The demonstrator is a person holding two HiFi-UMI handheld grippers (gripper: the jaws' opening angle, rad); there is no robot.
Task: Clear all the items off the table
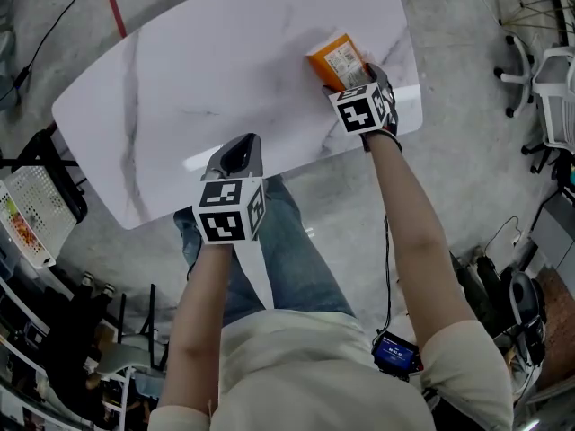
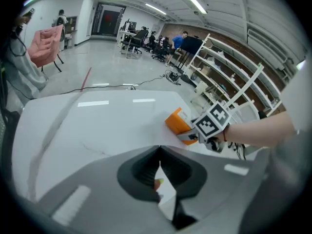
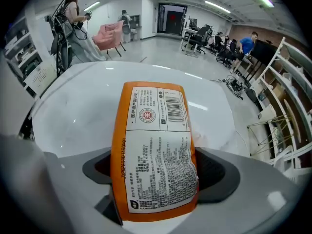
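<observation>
An orange snack packet (image 1: pixel 337 59) with a white printed label lies near the right end of the white marbled table (image 1: pixel 180 88). My right gripper (image 1: pixel 346 74) reaches over the table's near edge, and the packet (image 3: pixel 156 145) lies lengthwise between its wide-apart jaws, filling most of the gap. I see no dent in the packet's sides. My left gripper (image 1: pixel 241 146) hovers at the table's front edge, shut and empty, its fingertips meeting (image 2: pixel 160 150). From the left gripper view the packet (image 2: pixel 176 122) shows to the right, beside the right gripper's marker cube (image 2: pixel 213 122).
A white perforated basket (image 1: pixel 31 209) stands on the floor at the left, an office chair (image 1: pixel 548 79) at the right. A red tape line (image 1: pixel 112 3) and cables cross the floor. A pink armchair (image 3: pixel 109 33) and a person (image 3: pixel 73 18) stand beyond the table.
</observation>
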